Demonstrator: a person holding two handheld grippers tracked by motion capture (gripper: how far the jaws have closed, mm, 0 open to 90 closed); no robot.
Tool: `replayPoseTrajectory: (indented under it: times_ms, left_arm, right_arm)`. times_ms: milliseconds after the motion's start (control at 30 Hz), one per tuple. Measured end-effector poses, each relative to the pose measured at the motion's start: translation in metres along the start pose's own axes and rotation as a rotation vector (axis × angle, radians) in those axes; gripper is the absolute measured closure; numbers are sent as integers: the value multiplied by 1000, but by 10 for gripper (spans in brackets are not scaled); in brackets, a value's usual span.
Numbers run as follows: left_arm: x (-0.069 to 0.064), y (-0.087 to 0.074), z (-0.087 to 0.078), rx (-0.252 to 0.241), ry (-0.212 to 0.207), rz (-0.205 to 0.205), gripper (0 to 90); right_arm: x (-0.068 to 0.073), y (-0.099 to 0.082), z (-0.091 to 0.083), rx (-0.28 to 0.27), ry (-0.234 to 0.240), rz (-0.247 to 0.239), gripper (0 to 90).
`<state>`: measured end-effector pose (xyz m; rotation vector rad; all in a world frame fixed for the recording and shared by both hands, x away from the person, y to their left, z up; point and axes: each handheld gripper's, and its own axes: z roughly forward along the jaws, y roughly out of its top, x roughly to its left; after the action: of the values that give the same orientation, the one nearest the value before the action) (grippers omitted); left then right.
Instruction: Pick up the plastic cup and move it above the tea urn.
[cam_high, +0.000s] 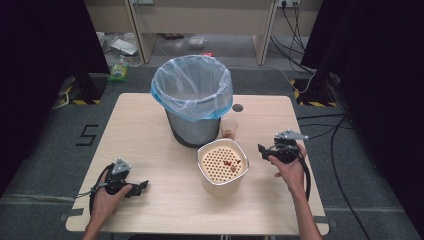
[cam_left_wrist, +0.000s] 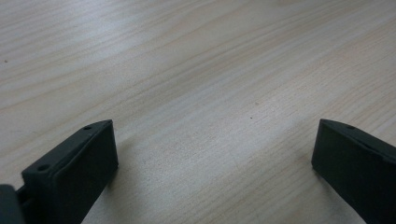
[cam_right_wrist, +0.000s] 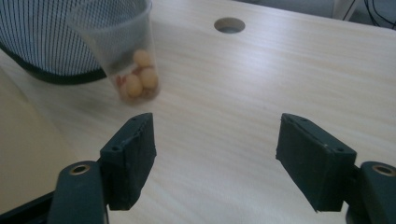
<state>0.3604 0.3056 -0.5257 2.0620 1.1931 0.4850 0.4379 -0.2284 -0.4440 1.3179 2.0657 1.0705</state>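
Note:
A clear plastic cup (cam_right_wrist: 120, 51) with a few peanuts in its bottom stands on the wooden table (cam_high: 150, 145) beside the bin; in the high view the cup (cam_high: 229, 127) is just right of the bin's foot. My right gripper (cam_right_wrist: 215, 158) hovers short of it, open, with bare table between its jaws; the right gripper (cam_high: 263, 149) is held at the table's right. A cream tub with a perforated insert (cam_high: 222, 164) holds a few reddish bits. At the front left my left gripper (cam_left_wrist: 212, 154) rests open over plain wood, the left gripper (cam_high: 144, 185) pointing right.
A grey mesh waste bin (cam_high: 192, 100) lined with a pale blue bag stands at the table's far middle. A round cable hole (cam_right_wrist: 229, 24) lies behind the cup. Cables trail on the floor at the right.

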Motion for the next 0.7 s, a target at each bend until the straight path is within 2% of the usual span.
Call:
replayPoseTrajectory:
  times_ms: [67, 100, 133, 333, 467, 500, 700]
  left_arm:
    - [0, 0, 0, 0, 0, 0, 0]
    - [0, 0, 0, 0, 0, 0, 0]
    - [0, 0, 0, 0, 0, 0, 0]
    - [0, 0, 0, 0, 0, -1, 0]
    - [0, 0, 0, 1, 0, 0, 0]
    - [0, 0, 0, 0, 0, 0, 0]
    - [0, 0, 0, 1, 0, 0, 0]
  right_arm:
    - [1, 15, 7, 7, 12, -14, 316]
    - [1, 15, 7, 7, 12, -14, 316]
    - [2, 25, 11, 10, 17, -21, 327]
    - [10, 48, 23, 16, 41, -34, 379]
    - [14, 57, 31, 22, 58, -34, 414]
    - [17, 61, 37, 25, 72, -32, 439]
    - [26, 73, 49, 29, 84, -50, 499]
